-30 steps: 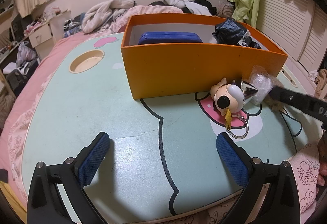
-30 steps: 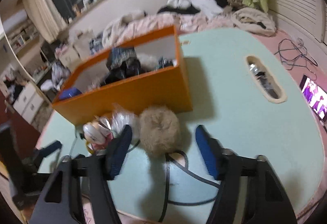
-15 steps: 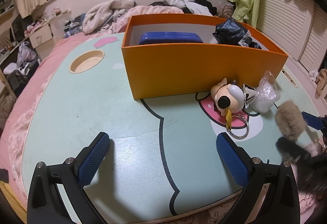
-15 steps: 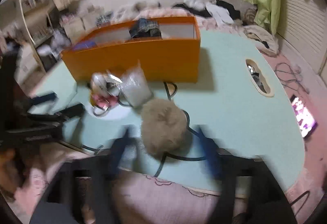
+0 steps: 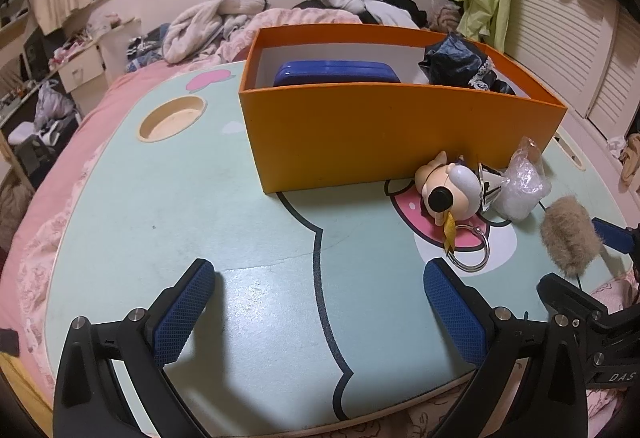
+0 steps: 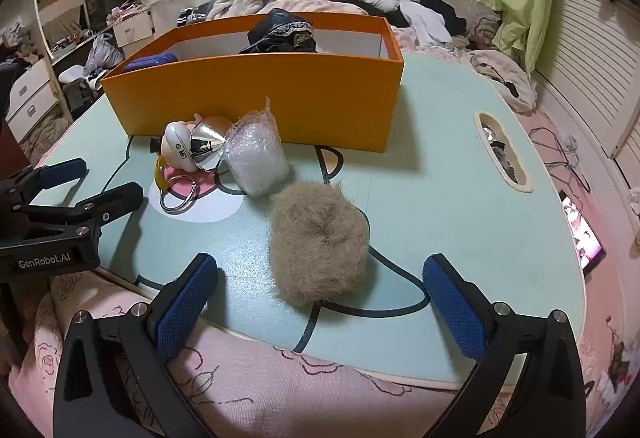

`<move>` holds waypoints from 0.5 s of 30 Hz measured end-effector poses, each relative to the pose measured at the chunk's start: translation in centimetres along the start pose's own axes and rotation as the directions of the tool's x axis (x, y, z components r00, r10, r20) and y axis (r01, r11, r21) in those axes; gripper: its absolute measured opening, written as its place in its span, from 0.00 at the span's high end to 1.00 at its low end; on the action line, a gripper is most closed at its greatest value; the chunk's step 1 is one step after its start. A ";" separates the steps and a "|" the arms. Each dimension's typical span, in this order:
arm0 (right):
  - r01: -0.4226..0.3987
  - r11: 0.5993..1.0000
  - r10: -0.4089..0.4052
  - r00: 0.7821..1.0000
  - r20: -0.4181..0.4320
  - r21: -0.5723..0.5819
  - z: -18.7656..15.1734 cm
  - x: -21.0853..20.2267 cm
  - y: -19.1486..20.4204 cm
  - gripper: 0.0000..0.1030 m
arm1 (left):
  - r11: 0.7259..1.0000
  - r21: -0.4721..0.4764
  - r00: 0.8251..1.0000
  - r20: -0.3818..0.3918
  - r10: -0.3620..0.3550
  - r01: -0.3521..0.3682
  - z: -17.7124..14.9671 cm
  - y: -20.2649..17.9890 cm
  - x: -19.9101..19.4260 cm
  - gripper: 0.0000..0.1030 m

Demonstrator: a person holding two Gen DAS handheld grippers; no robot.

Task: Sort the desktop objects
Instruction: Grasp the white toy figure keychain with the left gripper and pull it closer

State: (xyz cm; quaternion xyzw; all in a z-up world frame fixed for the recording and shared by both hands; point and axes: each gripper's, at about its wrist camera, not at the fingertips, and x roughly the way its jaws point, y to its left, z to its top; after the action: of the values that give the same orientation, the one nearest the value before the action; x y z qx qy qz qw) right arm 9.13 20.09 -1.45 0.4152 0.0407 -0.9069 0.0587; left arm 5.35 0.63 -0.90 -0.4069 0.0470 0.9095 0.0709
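Right gripper (image 6: 320, 302): jaws had just been opening, stood fully wide, nothing pressed; fur pom-pom (image 6: 319, 244) lay between them, untouched
Left gripper (image 5: 320, 312): wide open, empty
Change: pom-pom was dragged off the keychain toy (image 6: 188, 146) and plastic bag (image 6: 256, 158), now at its 11 o'clock
Meaning: judged ready for a fresh grasp, then orange box (image 6: 256, 94) at 12 o'clock
Writing: "GenRobot.AI" on left gripper; "DAS" partly legible on right gripper
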 end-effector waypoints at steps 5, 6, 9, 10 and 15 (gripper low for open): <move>0.001 1.000 -0.001 1.000 0.000 0.000 0.0 0.0 0.1 0.01 | 1.000 0.010 1.000 -0.001 -0.013 0.013 0.1 -0.1 0.0 0.00; 0.001 1.000 -0.001 1.000 0.000 0.000 0.0 -0.1 0.2 0.01 | 0.999 0.021 1.000 0.000 -0.024 0.024 0.3 0.1 -0.2 0.00; 0.001 1.000 -0.001 1.000 0.000 -0.001 0.0 -0.1 0.2 0.01 | 0.996 0.058 0.998 0.005 -0.070 0.070 0.6 -0.1 -0.4 0.05; 0.000 1.000 0.000 1.000 0.000 0.000 0.0 -0.1 0.2 0.01 | 0.994 0.064 0.996 0.022 -0.090 0.089 0.8 -0.3 -0.7 0.09; -0.001 1.000 0.001 1.000 0.001 0.000 0.0 0.0 -0.1 0.01 | 0.978 0.065 0.975 0.091 -0.205 0.199 2.5 -0.3 -2.5 0.15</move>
State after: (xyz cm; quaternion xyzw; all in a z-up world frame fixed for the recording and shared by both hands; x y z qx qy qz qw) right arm 9.19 20.16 -1.45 0.4146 0.0403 -0.9072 0.0591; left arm 5.28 1.08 2.62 -0.3628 0.0269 0.9146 0.1765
